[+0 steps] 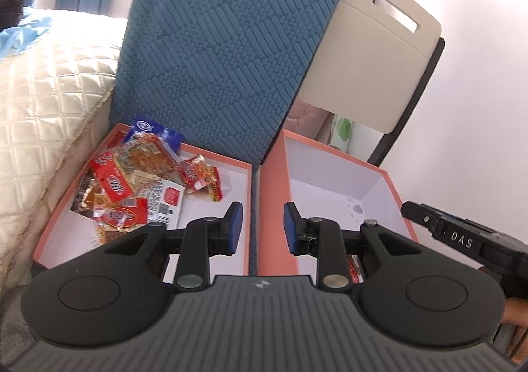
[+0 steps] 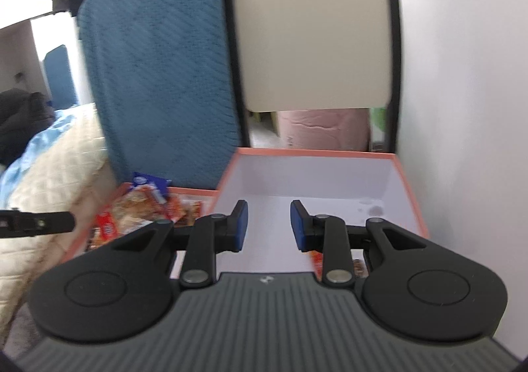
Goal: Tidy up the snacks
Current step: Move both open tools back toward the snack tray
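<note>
- A red snack packet (image 1: 354, 268) in the right box (image 1: 333, 184) lies mostly hidden behind the left gripper's (image 1: 263, 227) right finger linkage.
- The right-wrist view is blurred; packet print there is unreadable.

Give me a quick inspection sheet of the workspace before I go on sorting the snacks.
Surface: two orange boxes side by side in front of a blue cushion; what they rest on is hidden.
Job's things: left box holds a heap of snack packets; right box is mostly bare, with a red packet at its near edge, half hidden behind the tool.
Clutter: stain spots on the right box floor.
Grippers: left tool open and holding nothing, over the gap between boxes; right tool open and holding nothing, over the right box.
Cables: nothing seen.
Surroundings: quilted bed at left, beige chair behind, white wall at right.
</note>
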`<action>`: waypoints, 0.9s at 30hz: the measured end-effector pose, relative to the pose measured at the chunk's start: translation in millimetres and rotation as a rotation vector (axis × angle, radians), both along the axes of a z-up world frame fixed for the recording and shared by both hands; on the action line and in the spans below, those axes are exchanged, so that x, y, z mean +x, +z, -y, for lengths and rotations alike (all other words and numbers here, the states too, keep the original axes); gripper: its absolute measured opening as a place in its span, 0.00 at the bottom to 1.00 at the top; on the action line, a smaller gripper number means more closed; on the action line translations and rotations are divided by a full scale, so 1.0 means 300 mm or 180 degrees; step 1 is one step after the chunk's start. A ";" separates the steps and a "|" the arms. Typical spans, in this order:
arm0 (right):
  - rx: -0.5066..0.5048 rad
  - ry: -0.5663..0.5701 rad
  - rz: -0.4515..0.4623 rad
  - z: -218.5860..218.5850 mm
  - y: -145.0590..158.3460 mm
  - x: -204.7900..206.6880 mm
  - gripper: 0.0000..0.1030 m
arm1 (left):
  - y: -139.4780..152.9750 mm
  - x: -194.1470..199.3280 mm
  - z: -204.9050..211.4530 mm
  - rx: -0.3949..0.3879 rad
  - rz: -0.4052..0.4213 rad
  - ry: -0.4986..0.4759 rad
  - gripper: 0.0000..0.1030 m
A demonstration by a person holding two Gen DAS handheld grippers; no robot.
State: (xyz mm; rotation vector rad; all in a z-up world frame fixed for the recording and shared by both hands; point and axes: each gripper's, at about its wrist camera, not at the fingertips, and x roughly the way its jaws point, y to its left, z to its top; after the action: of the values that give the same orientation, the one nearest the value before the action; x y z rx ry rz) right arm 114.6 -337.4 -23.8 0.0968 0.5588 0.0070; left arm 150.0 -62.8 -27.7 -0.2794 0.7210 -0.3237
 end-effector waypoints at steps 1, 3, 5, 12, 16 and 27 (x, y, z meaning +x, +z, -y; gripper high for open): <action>0.0008 0.0038 -0.0004 -0.019 -0.001 -0.004 0.31 | -0.002 -0.005 -0.011 0.0007 0.0001 0.0013 0.31; 0.0034 0.0091 -0.0019 -0.053 -0.005 -0.015 0.31 | -0.010 -0.013 -0.035 -0.0002 -0.0003 0.0028 0.31; 0.0057 0.0134 -0.0037 -0.083 -0.008 -0.021 0.31 | -0.016 -0.025 -0.059 -0.0003 -0.0015 0.0041 0.31; 0.0082 0.0349 -0.0171 -0.194 -0.046 -0.029 0.31 | -0.052 -0.038 -0.143 0.0001 -0.0096 0.0132 0.31; 0.0134 0.0451 -0.0258 -0.253 -0.065 -0.026 0.31 | -0.079 -0.041 -0.187 0.0000 -0.0159 0.0190 0.31; 0.0295 0.0593 -0.0515 -0.325 -0.125 0.009 0.31 | -0.172 -0.004 -0.278 -0.0001 -0.0402 0.0302 0.31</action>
State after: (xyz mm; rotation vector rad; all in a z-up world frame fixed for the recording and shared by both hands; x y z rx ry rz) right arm 117.2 -240.0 -61.3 0.1362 0.7278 0.2081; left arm 148.7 20.6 -79.4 -0.3353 0.8293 -0.2174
